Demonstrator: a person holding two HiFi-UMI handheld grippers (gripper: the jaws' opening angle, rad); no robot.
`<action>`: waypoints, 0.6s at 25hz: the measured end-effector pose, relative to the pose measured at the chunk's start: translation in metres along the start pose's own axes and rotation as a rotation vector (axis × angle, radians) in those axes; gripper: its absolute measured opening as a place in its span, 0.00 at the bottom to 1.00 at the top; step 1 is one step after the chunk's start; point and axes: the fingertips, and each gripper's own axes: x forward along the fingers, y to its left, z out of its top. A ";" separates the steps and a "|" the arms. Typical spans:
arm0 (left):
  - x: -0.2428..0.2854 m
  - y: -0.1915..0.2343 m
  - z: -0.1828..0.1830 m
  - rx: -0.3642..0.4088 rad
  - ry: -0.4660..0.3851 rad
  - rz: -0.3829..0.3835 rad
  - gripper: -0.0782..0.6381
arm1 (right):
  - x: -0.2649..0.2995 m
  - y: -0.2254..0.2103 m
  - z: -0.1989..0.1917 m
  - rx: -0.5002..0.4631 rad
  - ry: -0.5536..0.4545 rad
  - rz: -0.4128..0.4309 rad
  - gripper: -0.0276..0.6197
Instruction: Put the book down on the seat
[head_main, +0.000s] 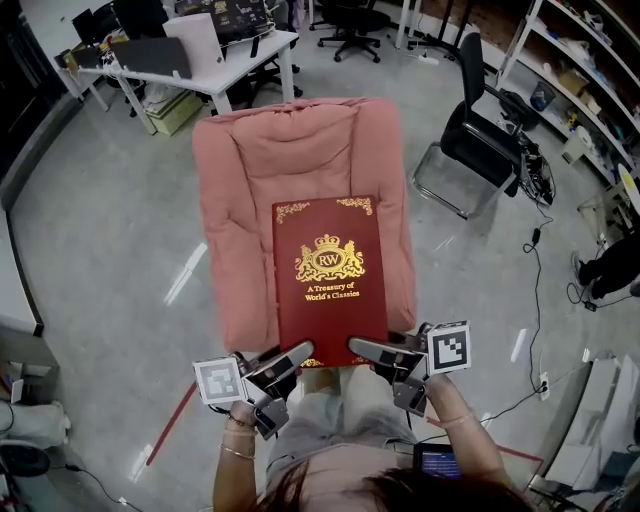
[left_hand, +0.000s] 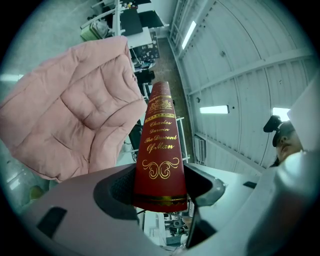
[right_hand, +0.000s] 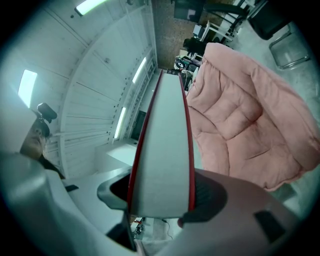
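The grey floor (head_main: 100, 220) fills most of the head view, with a strip of red tape (head_main: 170, 425) on it near the person's feet. In the middle stands the seat (head_main: 300, 150), a padded armchair in dusty pink with a quilted, tufted back and cushion. Beyond it is a white table (head_main: 230, 60), and to the right of the seat stands a black office chair (head_main: 480, 130).

The book (head_main: 330, 280) is a thick hardback in deep red, lying face up and level over the front half of the seat cushion, with its near end out past the cushion's front edge, toward the person. Whether its far end rests on the cushion I cannot tell. The cover bears gold corner scrolls, a crowned crest with the letters "RW", and the line "A Treasury of World's Classics". In the left gripper view the spine (left_hand: 159, 150) reads "Charles Darwin The Descent of Man" in gold above a scroll ornament. The right gripper view shows the pale page edge (right_hand: 165, 160) between the red boards.

The left hand-held gripper (head_main: 285, 362) is clamped on the book's near corner at the spine side, its jaws spread to the book's thickness. The right hand-held gripper (head_main: 375, 350) grips the near corner at the page side the same way.
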 end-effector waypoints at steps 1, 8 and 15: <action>0.004 -0.001 0.004 -0.003 -0.003 0.004 0.48 | 0.000 -0.001 0.006 0.006 0.002 0.002 0.45; 0.029 0.002 0.013 -0.027 -0.020 0.030 0.48 | -0.008 -0.014 0.028 0.045 0.033 0.010 0.45; 0.050 0.022 0.019 -0.074 -0.033 0.048 0.48 | -0.010 -0.043 0.043 0.072 0.081 0.000 0.45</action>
